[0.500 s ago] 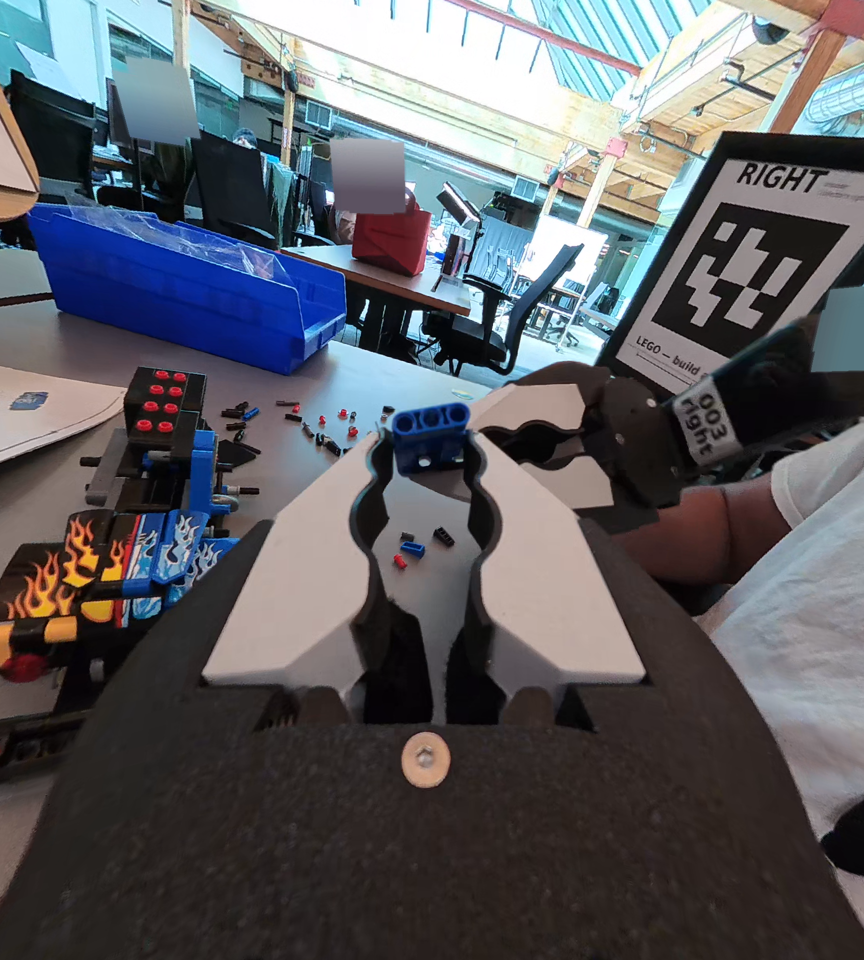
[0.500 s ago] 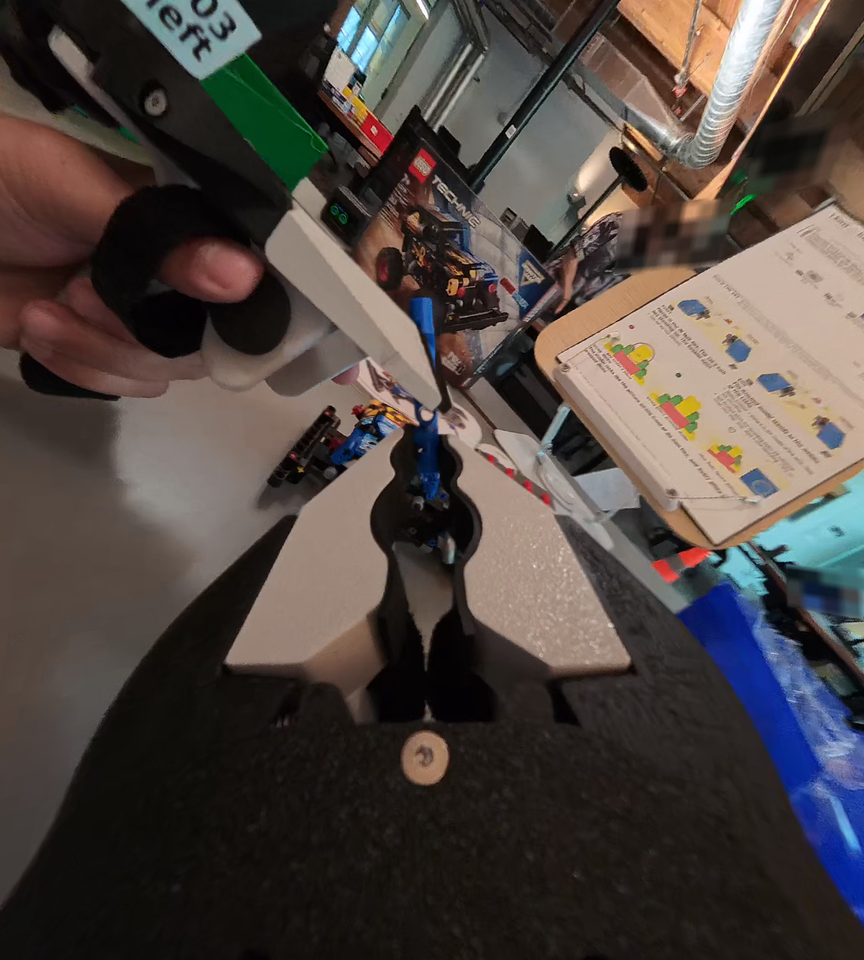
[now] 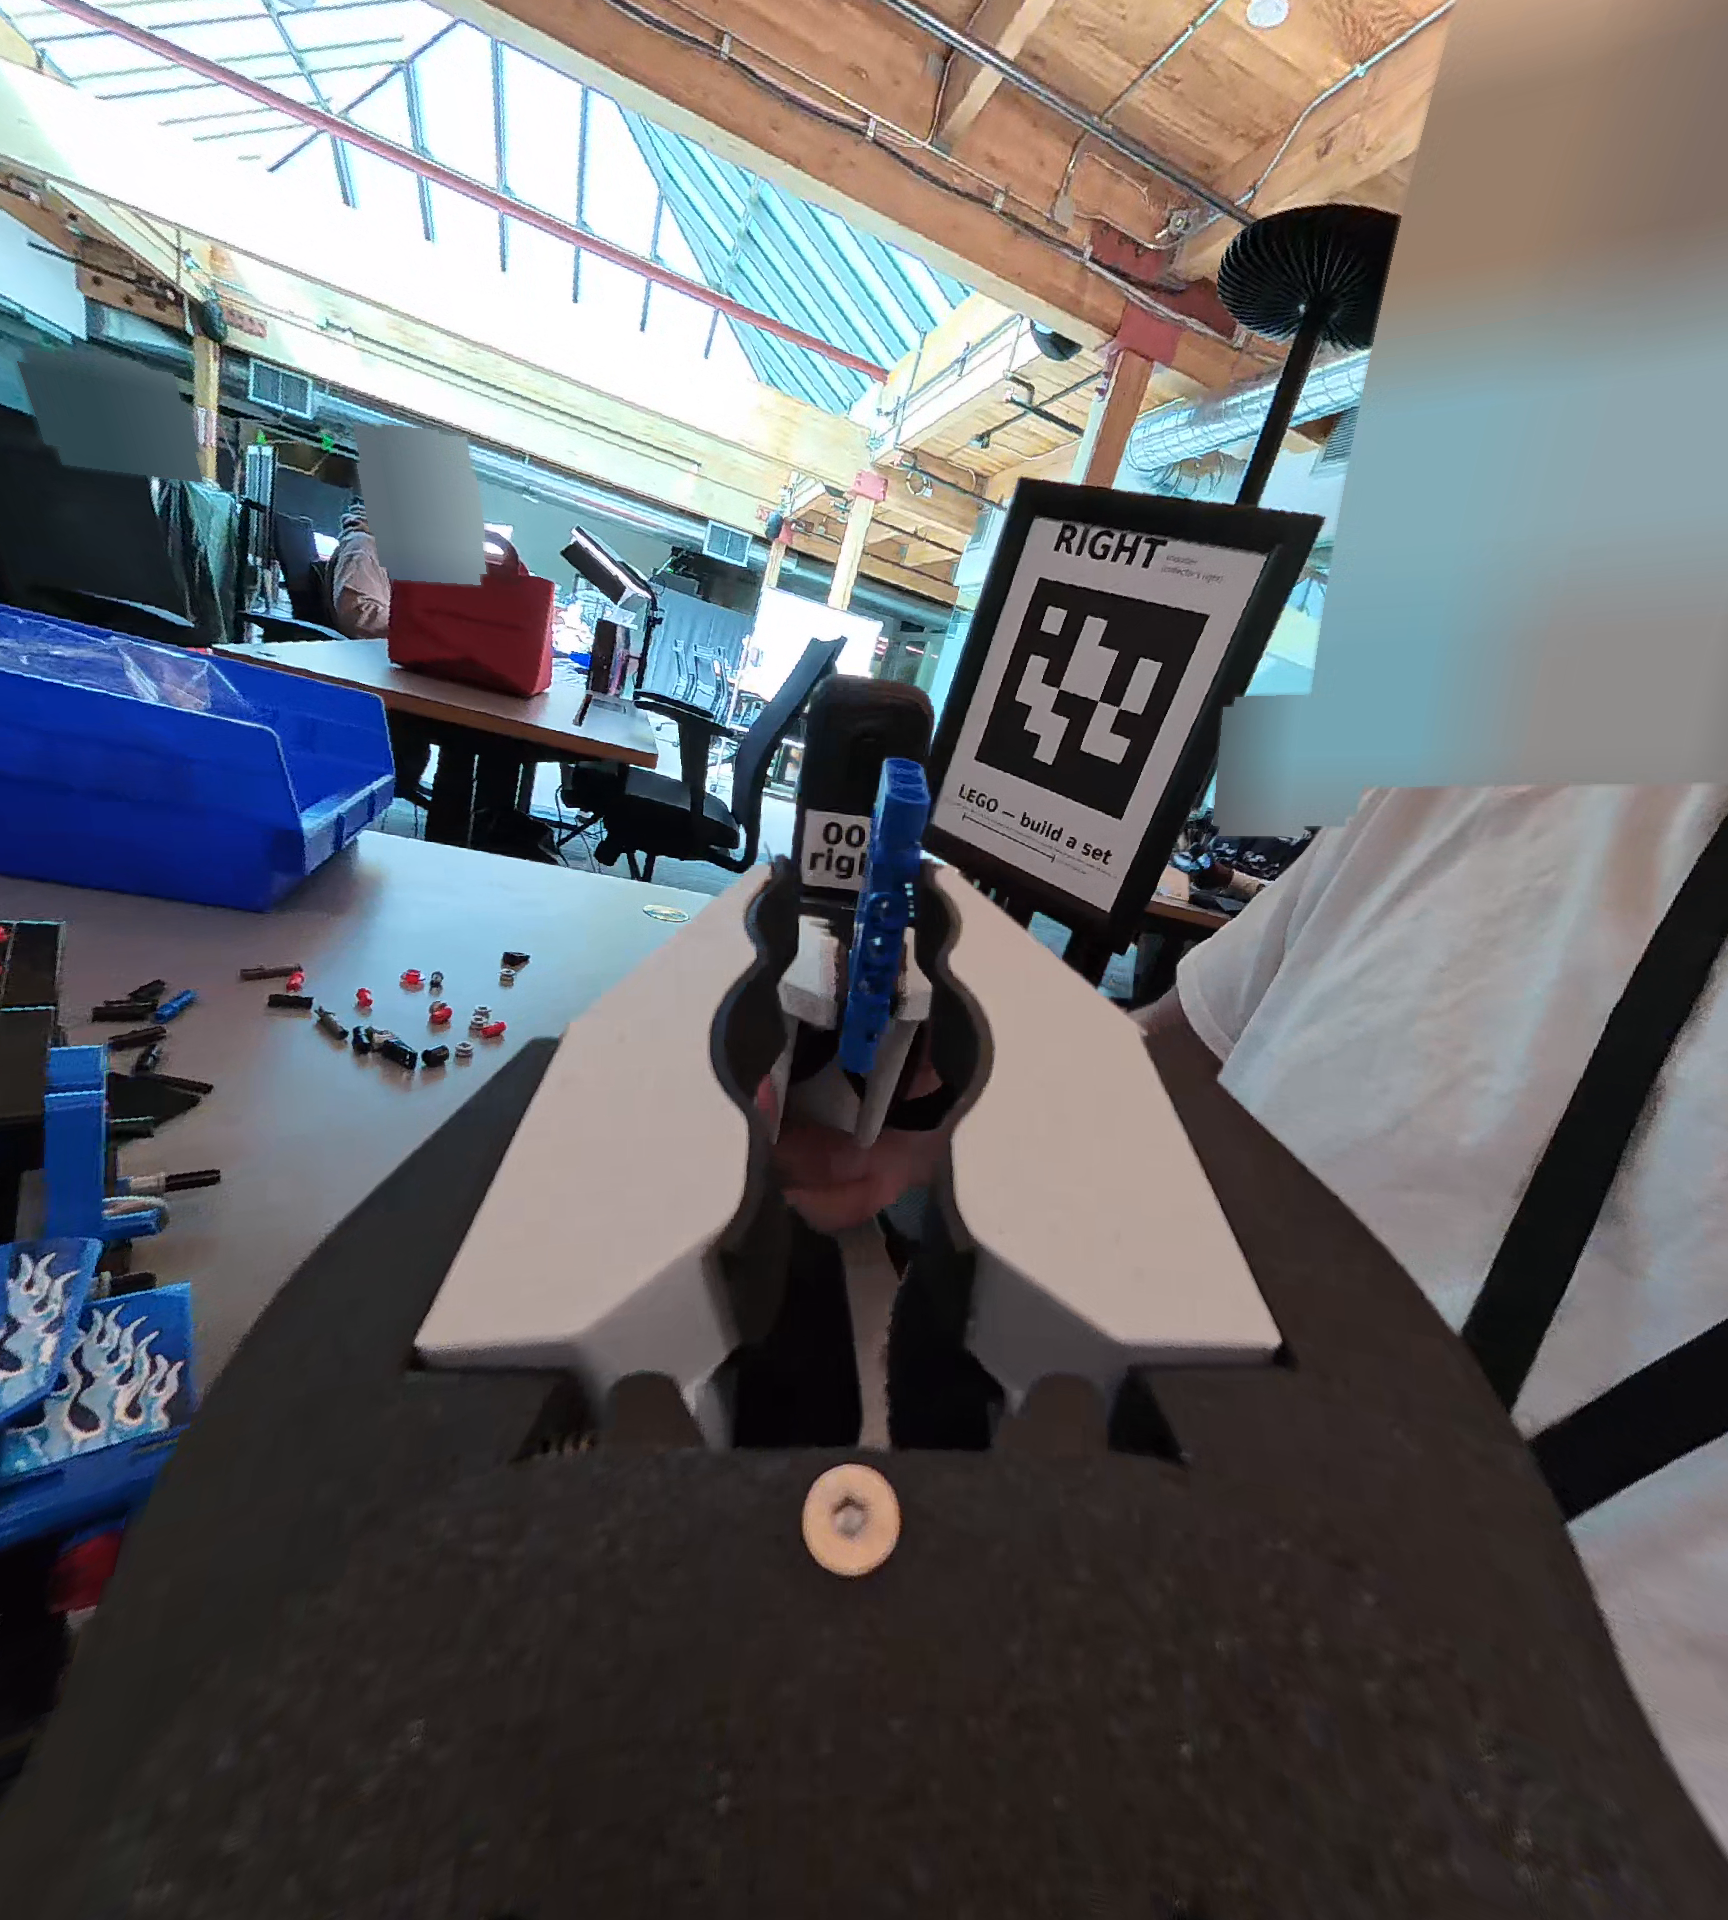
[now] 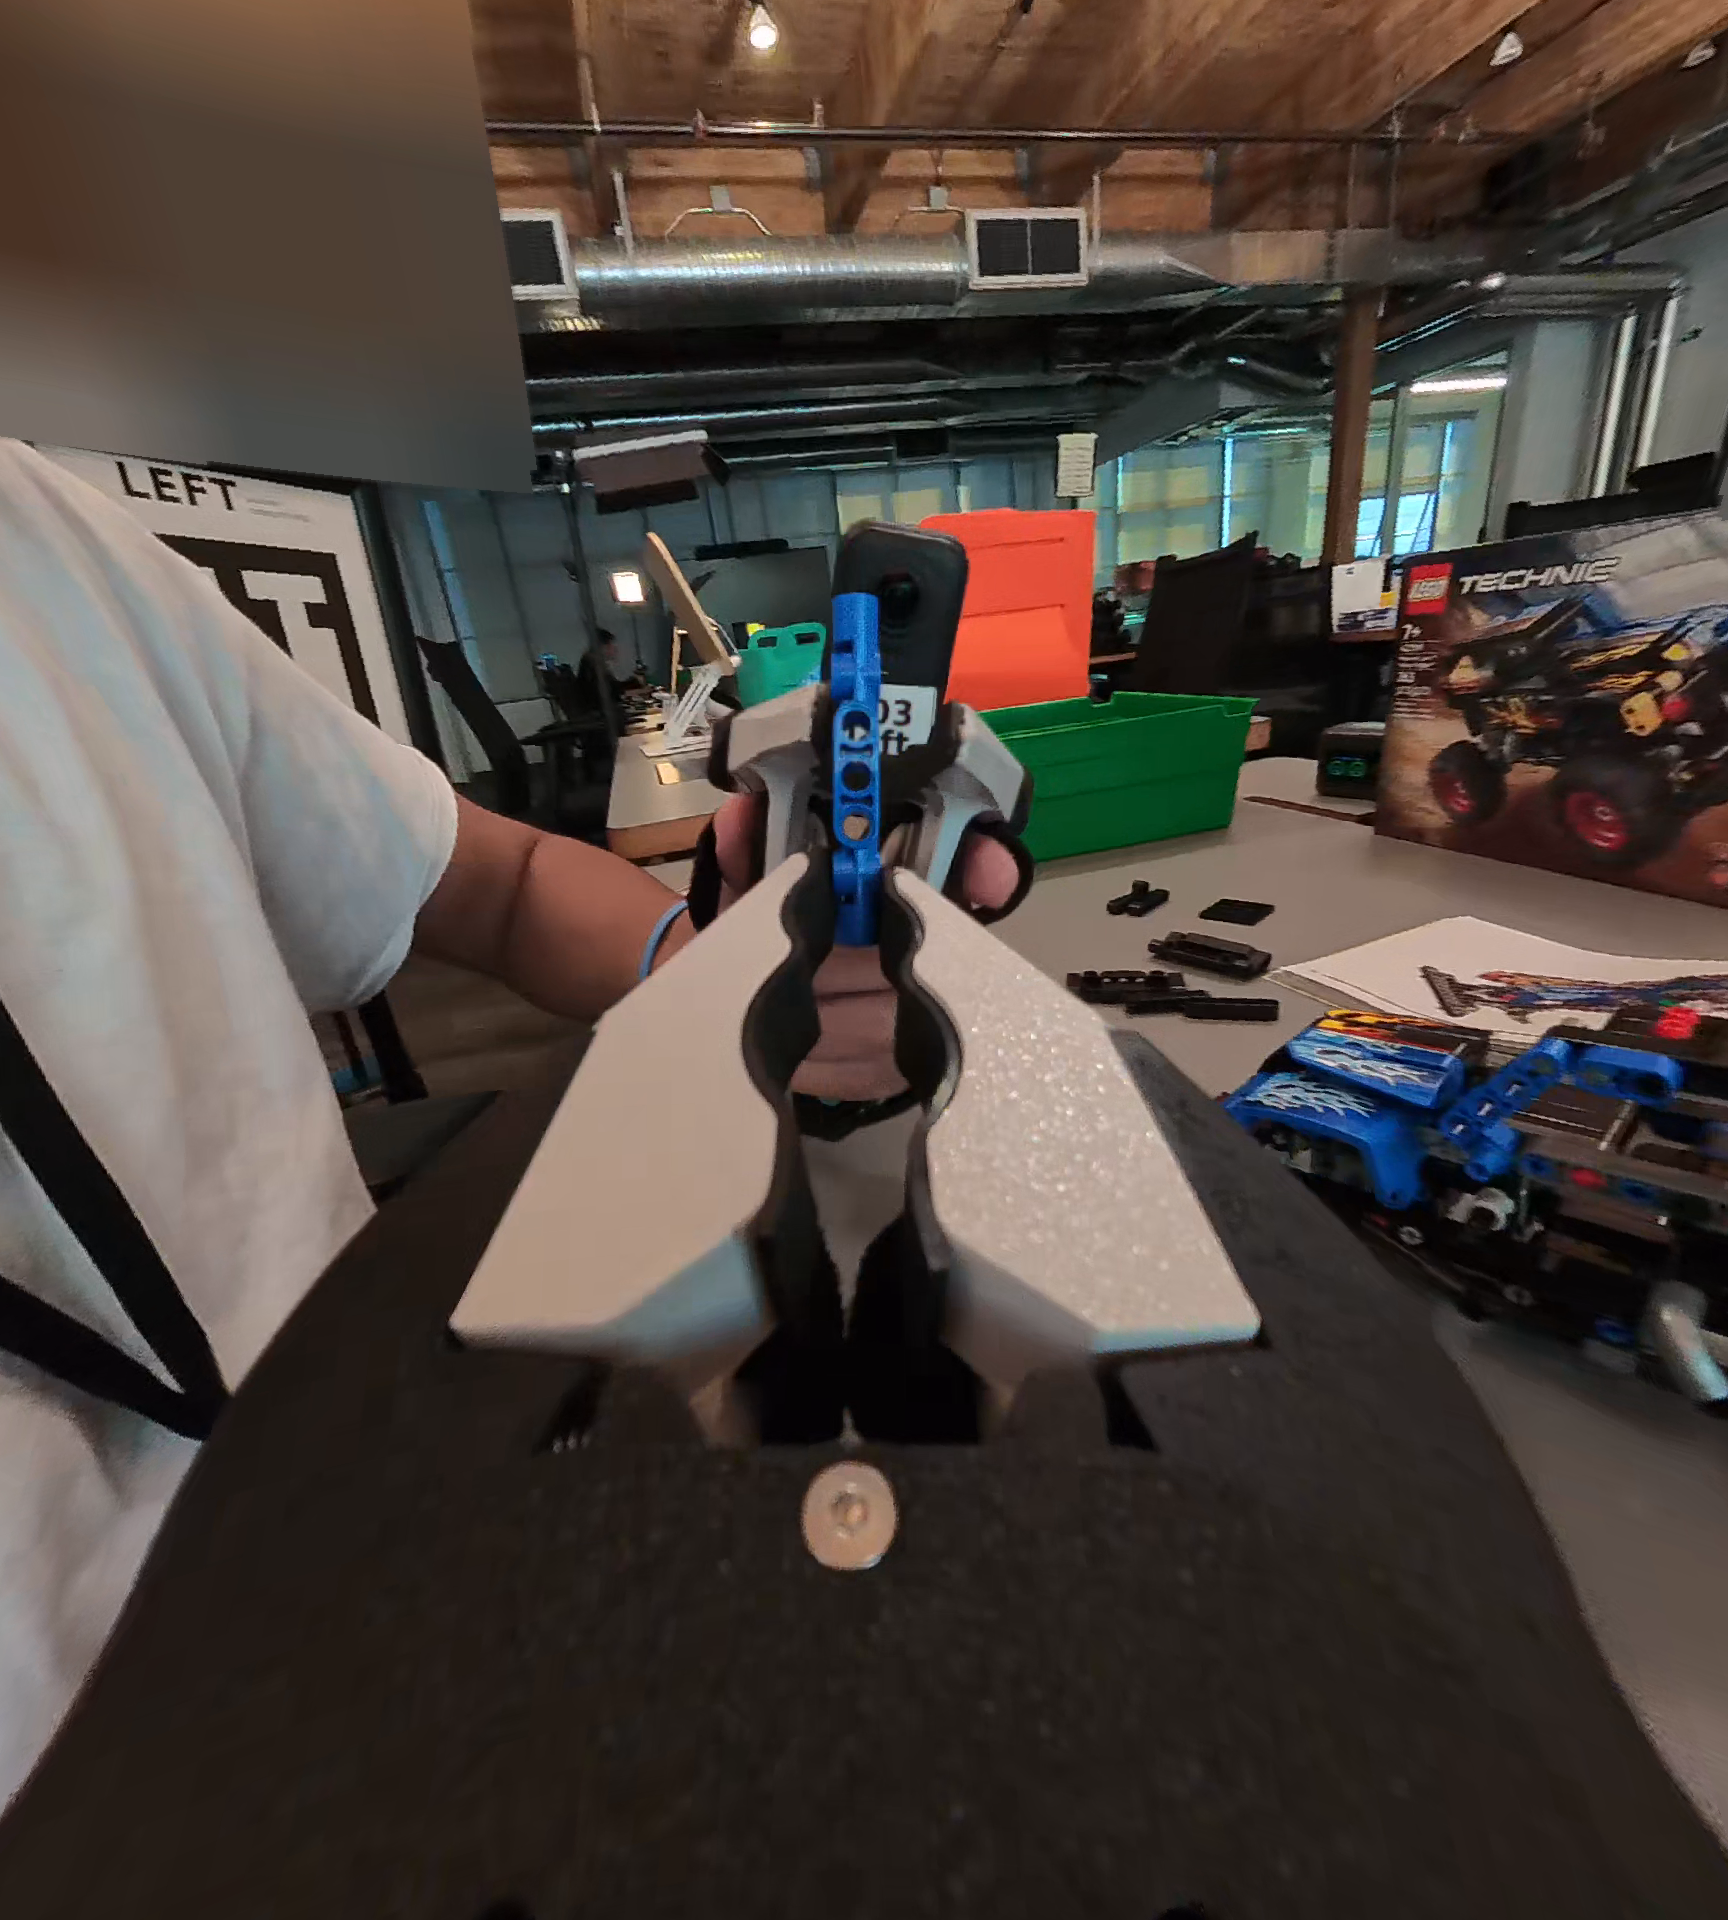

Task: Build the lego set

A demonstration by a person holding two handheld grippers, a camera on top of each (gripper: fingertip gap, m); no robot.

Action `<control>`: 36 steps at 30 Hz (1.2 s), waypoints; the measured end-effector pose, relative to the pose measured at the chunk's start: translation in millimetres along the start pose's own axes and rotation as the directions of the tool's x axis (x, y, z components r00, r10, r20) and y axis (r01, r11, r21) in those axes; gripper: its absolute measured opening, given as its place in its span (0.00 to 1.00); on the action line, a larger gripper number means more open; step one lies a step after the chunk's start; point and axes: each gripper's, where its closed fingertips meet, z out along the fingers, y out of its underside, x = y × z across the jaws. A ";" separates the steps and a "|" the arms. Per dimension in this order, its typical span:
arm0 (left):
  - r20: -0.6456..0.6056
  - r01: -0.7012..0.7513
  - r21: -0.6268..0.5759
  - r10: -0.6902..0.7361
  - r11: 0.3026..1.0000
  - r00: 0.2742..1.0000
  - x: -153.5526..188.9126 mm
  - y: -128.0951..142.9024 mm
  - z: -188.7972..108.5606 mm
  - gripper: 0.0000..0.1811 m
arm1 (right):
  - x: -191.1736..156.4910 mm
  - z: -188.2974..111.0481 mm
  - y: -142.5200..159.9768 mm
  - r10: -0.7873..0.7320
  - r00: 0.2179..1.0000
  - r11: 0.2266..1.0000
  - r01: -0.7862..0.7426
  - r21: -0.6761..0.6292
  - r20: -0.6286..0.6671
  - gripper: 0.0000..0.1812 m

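Note:
A blue Lego beam (image 4: 855, 790) stands upright in the air between my two grippers, which face each other. My right gripper (image 4: 855, 896) is shut on its lower end. In the left wrist view the beam (image 3: 881, 914) shows edge-on, with the right gripper (image 3: 855, 1003) clamped on it from behind. My left gripper (image 3: 852, 878) has its jaws on either side of the beam, and a gap shows beside it. It also shows in the right wrist view (image 4: 865, 769). The partly built blue and black truck (image 4: 1566, 1132) lies on the grey table; it also shows at lower left (image 3: 29, 1351).
Small red and black pins (image 3: 403, 1018) are scattered on the table. Black parts (image 4: 1182, 987), a printed sheet (image 4: 1566, 966), the set's box (image 4: 1608, 727) and a green bin (image 4: 1120, 769) are nearby. A blue bin (image 3: 112, 748) and a framed marker board (image 3: 1109, 707) stand behind. The person's white shirt (image 3: 1462, 1143) is close. Both grippers' tips are close together, under 4 cm apart.
Both grippers have lifted and swung to face each other. The blue piece that lay across my left fingertips now stands upright, gripped by the right gripper.

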 end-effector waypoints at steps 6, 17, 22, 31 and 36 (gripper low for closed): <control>-0.005 -0.064 0.030 0.064 0.997 0.998 7.1 -2.8 0.8 0.04 | -3.8 5.5 8.1 0.035 0.999 0.999 -0.035 -0.031 0.013 0.04; -0.017 -0.072 0.054 0.073 0.996 0.997 10.5 -7.3 -0.8 0.03 | -5.8 9.8 11.2 0.049 0.999 0.998 -0.049 -0.043 0.002 0.04; 0.016 -0.162 -0.049 0.163 0.986 0.986 2.3 -1.3 -3.1 0.03 | 7.5 -5.9 2.2 0.032 0.998 0.995 -0.037 -0.095 -0.054 0.13; -0.015 -0.220 -0.098 0.220 0.971 0.975 12.4 10.9 5.2 0.03 | -0.5 -0.4 31.7 -0.281 0.957 0.905 0.236 -0.354 -0.078 0.13; 0.011 -0.225 -0.041 0.225 0.974 0.974 16.7 0.4 5.5 0.04 | -5.0 13.8 21.7 -0.122 0.992 0.965 0.111 -0.239 -0.033 0.04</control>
